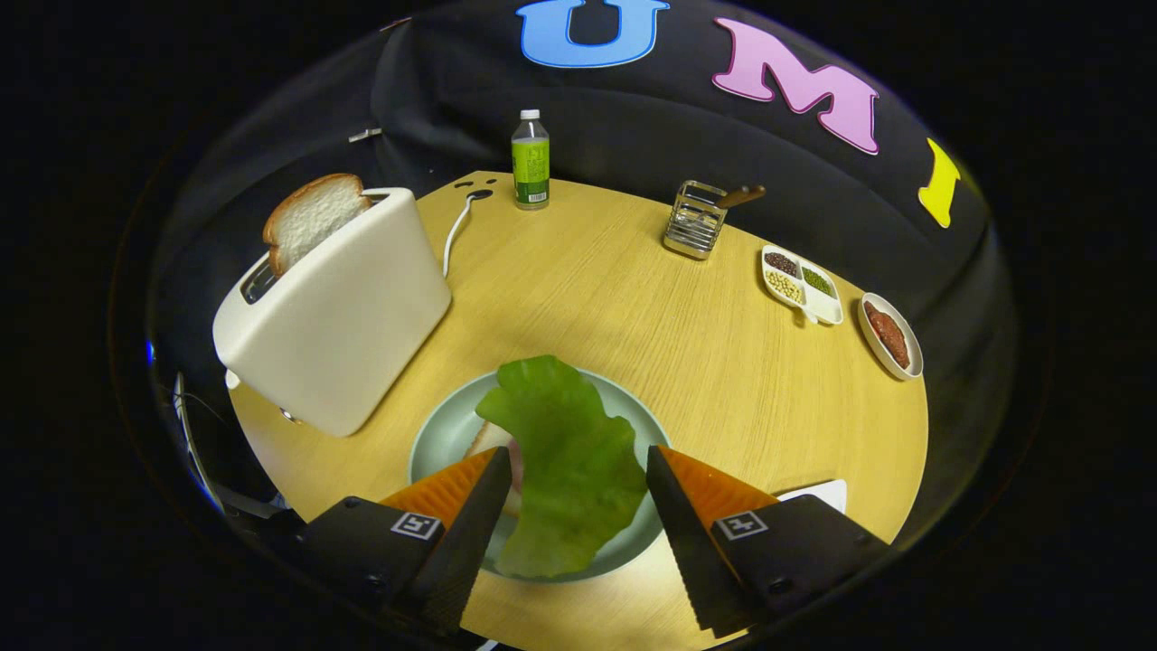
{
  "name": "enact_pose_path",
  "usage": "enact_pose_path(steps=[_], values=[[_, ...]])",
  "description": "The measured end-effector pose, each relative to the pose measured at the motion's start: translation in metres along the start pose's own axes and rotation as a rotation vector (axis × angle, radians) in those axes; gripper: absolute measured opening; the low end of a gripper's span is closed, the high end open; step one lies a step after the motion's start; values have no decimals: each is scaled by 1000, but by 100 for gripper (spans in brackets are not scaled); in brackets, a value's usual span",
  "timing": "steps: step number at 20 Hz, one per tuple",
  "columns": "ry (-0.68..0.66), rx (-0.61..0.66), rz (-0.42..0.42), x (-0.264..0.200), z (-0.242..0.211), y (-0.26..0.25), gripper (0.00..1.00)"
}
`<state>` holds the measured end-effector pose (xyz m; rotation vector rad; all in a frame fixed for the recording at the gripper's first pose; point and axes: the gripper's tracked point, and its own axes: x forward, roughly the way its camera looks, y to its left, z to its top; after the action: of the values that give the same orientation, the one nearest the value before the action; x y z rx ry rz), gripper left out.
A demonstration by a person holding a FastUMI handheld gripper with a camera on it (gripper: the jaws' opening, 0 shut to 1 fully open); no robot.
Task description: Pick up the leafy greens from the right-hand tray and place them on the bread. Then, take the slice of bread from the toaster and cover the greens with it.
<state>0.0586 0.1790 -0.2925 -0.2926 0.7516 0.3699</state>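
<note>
While spread wide, tool [574, 470] flanks greens [565, 461] without pressing them. Greens over plate [443, 434] near tabletop's [633, 289] front edge. Bread [312, 217] upright in toaster [334, 307] at left edge.

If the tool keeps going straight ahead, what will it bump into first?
Most likely the leafy green, which lies between the open tool's fingers, on the bread in the plate. Depth is hard to judge here, so if the tool passes above those, the bare table comes next.
</note>
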Motion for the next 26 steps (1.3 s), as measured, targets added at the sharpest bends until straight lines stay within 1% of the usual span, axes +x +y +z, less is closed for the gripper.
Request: enact_pose_path(steps=[4, 6, 9, 12, 16, 19, 23, 26], values=[[0, 15, -22, -5, -3, -14, 93], [-35, 34, -3, -14, 9, -11, 94], [-97, 3, 23, -29, 32, 2, 94], [-161, 14, 104, -46, 65, 36, 93], [-270, 10, 208, -72, 121, 85, 94], [-335, 1, 266, -84, 158, 119, 96], [-339, 10, 319, -76, 182, 164, 98], [-322, 27, 319, -58, 188, 185, 98]])
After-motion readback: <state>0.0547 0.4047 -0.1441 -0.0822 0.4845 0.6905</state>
